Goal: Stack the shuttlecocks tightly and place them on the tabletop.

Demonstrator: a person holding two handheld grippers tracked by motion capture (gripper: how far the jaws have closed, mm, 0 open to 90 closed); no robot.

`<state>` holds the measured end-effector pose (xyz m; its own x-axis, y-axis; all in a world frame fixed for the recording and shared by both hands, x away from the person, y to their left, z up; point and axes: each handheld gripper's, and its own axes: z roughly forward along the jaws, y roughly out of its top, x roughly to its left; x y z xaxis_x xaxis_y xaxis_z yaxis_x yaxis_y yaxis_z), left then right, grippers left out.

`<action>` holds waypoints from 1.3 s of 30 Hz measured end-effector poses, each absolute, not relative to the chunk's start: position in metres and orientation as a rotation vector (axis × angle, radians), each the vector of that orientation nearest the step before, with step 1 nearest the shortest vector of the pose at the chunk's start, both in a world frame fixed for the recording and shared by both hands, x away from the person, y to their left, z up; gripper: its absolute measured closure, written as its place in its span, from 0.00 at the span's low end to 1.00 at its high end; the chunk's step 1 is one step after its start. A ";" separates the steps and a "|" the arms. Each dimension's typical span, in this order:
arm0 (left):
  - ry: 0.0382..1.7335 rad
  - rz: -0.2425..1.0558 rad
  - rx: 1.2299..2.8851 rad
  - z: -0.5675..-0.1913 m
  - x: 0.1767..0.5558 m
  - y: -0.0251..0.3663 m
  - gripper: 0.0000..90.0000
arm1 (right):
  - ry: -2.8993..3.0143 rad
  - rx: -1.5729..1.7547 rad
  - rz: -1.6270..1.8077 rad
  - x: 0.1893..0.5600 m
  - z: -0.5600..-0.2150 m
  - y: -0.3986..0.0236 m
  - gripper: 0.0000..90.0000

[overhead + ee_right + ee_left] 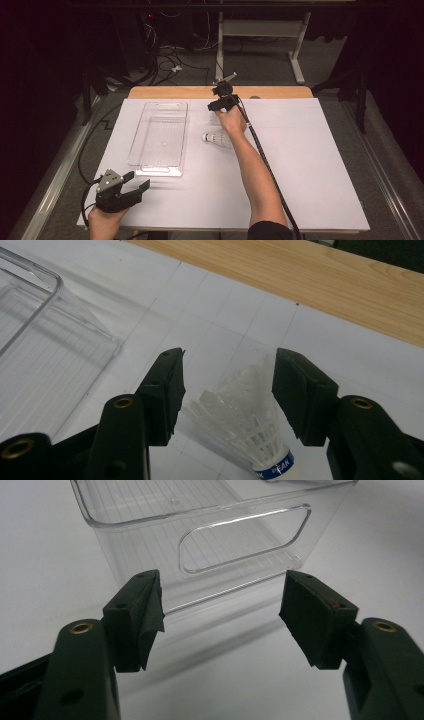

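We hold the right gripper (227, 390) half open, its fingers (167, 395) astride the shuttlecock (245, 432) but not pressing it. Next we must close on it and carry it to the bin (159, 137). The left gripper (220, 622) waits open and empty on the surface (310, 165).

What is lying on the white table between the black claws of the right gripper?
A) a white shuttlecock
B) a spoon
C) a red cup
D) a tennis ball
A: the right gripper view shows a white shuttlecock with a feathery skirt lying on the table between the open jaws of the right gripper.
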<state>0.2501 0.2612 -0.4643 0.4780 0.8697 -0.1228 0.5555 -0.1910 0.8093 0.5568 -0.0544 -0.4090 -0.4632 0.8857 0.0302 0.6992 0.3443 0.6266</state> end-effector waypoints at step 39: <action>1.201 0.467 1.870 -0.465 0.246 0.264 0.38 | 2.290 1.368 0.728 0.554 -0.410 -0.051 1.00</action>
